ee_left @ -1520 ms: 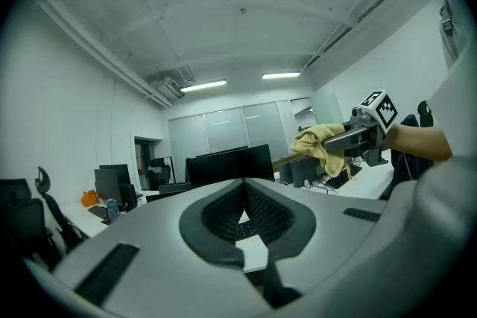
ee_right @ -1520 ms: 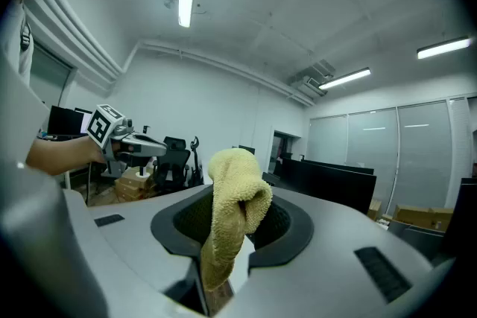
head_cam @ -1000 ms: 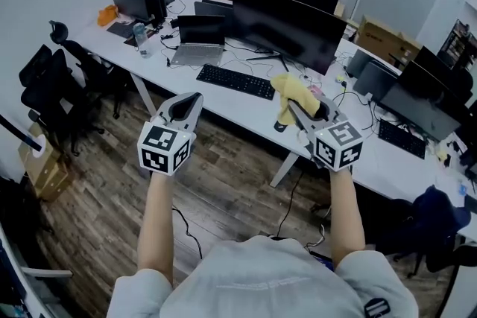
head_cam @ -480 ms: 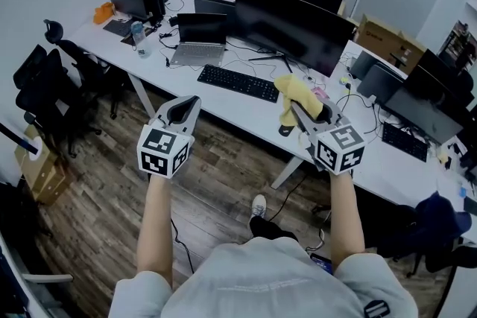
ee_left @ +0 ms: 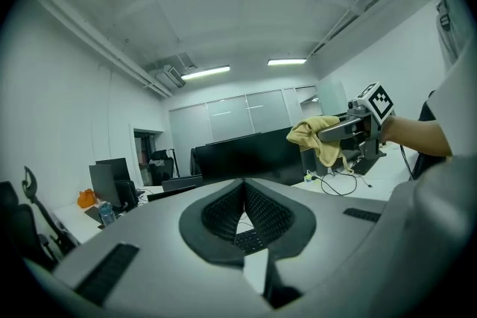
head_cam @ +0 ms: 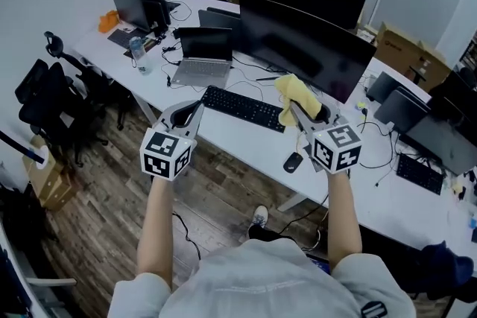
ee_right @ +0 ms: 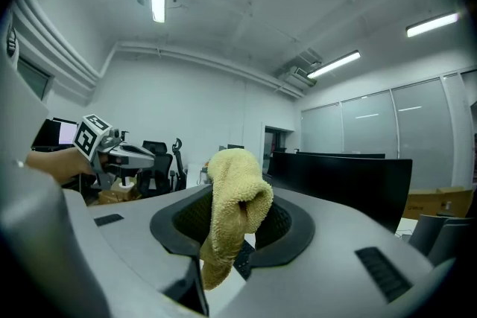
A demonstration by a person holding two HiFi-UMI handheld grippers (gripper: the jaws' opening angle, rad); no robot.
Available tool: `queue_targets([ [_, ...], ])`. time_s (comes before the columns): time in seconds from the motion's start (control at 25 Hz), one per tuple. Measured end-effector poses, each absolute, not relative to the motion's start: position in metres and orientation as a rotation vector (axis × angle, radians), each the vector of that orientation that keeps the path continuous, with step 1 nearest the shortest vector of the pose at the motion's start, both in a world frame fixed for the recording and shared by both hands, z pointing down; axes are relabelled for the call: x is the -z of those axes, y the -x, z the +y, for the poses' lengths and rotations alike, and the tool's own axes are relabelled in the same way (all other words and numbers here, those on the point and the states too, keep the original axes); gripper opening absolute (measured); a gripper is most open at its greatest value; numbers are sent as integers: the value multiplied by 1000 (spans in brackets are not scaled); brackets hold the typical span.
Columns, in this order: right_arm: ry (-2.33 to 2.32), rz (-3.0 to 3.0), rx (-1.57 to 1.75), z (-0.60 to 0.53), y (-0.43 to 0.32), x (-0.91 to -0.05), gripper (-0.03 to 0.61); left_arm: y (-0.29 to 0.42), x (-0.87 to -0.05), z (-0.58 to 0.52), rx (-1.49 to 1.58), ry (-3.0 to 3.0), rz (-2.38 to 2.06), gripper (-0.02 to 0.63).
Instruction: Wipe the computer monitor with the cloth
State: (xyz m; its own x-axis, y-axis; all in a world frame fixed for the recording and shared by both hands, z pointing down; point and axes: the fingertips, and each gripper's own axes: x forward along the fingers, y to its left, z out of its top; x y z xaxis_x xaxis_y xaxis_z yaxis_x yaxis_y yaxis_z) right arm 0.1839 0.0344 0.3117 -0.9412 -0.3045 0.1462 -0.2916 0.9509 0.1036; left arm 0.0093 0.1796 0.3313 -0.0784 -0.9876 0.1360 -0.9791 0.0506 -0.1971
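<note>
A wide black monitor [head_cam: 305,47] stands on the white desk [head_cam: 246,134], its screen dark. My right gripper [head_cam: 299,102] is shut on a yellow cloth [head_cam: 296,96] and hovers just in front of the screen's lower middle, above the desk. The cloth [ee_right: 232,208] droops from the jaws in the right gripper view, with the monitor [ee_right: 350,182] beyond it. My left gripper [head_cam: 188,112] is shut with nothing in it, held over the desk's front edge near the black keyboard [head_cam: 243,107]. From the left gripper view I see the monitor [ee_left: 242,158] and the cloth [ee_left: 317,138].
A laptop [head_cam: 201,56], a water bottle [head_cam: 137,52] and more screens [head_cam: 138,0] sit at the desk's left. A mouse [head_cam: 292,161] lies near the front edge. Office chairs [head_cam: 52,97] stand at the left, a cardboard box [head_cam: 406,56] behind, a second desk [head_cam: 417,160] at the right.
The whole view has shifted nearer to the desk: monitor and keyboard now look larger and closer. Both grippers keep their hold and spacing; the cloth sits closer to the screen.
</note>
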Motion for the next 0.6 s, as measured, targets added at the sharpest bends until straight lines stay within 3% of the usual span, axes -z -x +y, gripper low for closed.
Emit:
queue_targets([
  [0.6, -378, -2940, 97, -129, -112, -319, 150, 75, -335, 33, 388, 1964, 2456, 18],
])
